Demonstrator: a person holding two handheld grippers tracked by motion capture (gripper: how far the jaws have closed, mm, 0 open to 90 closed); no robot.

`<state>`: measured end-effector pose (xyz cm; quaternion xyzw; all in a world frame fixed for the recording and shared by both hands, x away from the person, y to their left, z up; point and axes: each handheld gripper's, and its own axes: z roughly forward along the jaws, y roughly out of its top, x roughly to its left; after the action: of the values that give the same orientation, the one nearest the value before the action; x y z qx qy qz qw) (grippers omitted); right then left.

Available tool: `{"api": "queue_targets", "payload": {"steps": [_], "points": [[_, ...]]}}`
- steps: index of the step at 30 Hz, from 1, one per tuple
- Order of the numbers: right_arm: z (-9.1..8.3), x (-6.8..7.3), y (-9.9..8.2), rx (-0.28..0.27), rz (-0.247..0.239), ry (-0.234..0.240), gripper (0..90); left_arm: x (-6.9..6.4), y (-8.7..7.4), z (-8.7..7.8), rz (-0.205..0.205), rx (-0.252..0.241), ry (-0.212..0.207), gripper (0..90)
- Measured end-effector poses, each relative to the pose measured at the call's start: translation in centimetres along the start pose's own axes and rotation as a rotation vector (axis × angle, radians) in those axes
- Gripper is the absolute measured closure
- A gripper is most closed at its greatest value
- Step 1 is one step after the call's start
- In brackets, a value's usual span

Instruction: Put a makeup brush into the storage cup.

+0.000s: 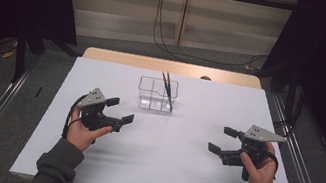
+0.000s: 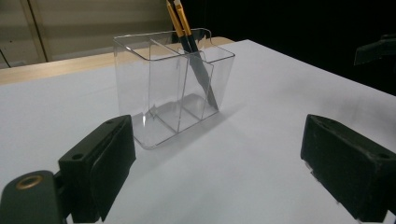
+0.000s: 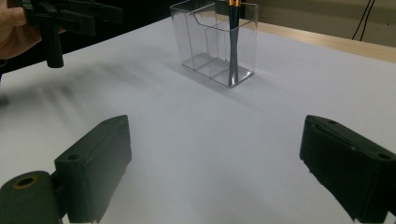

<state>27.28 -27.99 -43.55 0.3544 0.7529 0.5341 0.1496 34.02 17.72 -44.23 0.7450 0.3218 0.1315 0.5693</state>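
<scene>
Both of your grippers sit nearest you, low over the white surface [image 1: 158, 162], and both are empty. Your left gripper [image 1: 117, 112] has its fingers [image 2: 100, 163] spread wide with nothing between them, and your right gripper [image 1: 222, 140] is the same, its fingers [image 3: 95, 158] parted over bare surface. Neither touches anything.

Farther out, between the two grippers and toward the far edge, stands the clear organizer [image 1: 157, 93], upright, with dividers splitting it into compartments. Two slim brushes [image 1: 167, 90] with gold bands and dark handles lean together in the compartment at its right end as the high view shows it; the other compartments look empty.

Nothing else lies loose on the surface, so by my reading the brushes are already stowed and the work looks finished, or close to it. If more is wanted, it would have to start from that organizer, which your left gripper faces more closely.
</scene>
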Motion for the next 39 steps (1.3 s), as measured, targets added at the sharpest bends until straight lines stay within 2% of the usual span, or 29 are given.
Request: {"api": "queue_targets", "payload": {"steps": [1,4,6,8,13,18,20,24,25,26,27,28,30,31,33,39], "points": [[0.0,0.0,0.0,0.000,0.000,-0.001,8.7,0.0,0.0,-0.1,0.012,0.006,0.008,9.9],[0.0,0.0,0.0,0.000,0.001,-0.004,8.7,0.0,-0.1,-0.3,0.014,0.005,0.001,9.6],[0.0,-0.1,0.0,0.000,0.000,-0.003,8.7,-0.1,-0.2,-0.4,-0.005,-0.009,-0.003,9.3],[0.0,-0.1,0.0,0.000,-0.001,-0.003,8.6,-0.1,-0.2,-0.6,0.018,0.010,0.004,9.1],[0.1,-0.1,0.0,0.001,0.000,0.000,8.6,-0.2,-0.4,-0.7,0.013,0.001,0.006,8.0],[0.3,-0.1,-0.1,0.004,-0.001,0.004,8.6,-0.2,-0.5,-0.9,0.032,0.018,-0.007,6.0],[0.3,-0.1,-0.1,0.007,0.000,0.005,8.6,-0.3,-0.5,-1.0,0.035,0.015,0.004,5.3],[0.4,-0.1,-0.1,0.008,-0.001,0.003,8.6,-0.3,-0.5,-1.2,0.025,0.004,0.003,3.8],[0.4,-0.1,-0.1,0.008,-0.004,0.006,8.6,-0.2,-0.5,-1.2,0.017,0.002,-0.016,3.3],[0.5,-0.1,-0.1,0.008,-0.006,0.007,8.6,-0.2,-0.6,-1.2,0.016,-0.002,-0.018,2.9],[0.5,-0.1,-0.1,0.011,-0.006,0.006,8.6,-0.1,-0.6,-1.2,0.021,-0.001,-0.026,2.7],[0.5,-0.1,-0.1,0.010,-0.004,0.009,8.6,-0.2,-0.6,-1.3,0.026,0.008,-0.006,2.1],[0.4,-0.1,-0.1,0.010,-0.003,0.004,8.6,-0.2,-0.8,-1.4,0.033,0.022,-0.025,0.6],[0.5,-0.1,-0.1,0.008,-0.003,0.007,8.6,-0.2,-0.8,-1.4,0.050,0.027,-0.024,0.4],[0.4,-0.1,-0.1,0.008,-0.004,0.006,8.6,-0.2,-0.9,-1.5,0.058,0.031,-0.027,0.0],[0.5,-0.2,-0.1,0.011,-0.006,0.005,8.5,-0.3,-0.8,-2.0,0.036,0.014,-0.029,0.0]]}}
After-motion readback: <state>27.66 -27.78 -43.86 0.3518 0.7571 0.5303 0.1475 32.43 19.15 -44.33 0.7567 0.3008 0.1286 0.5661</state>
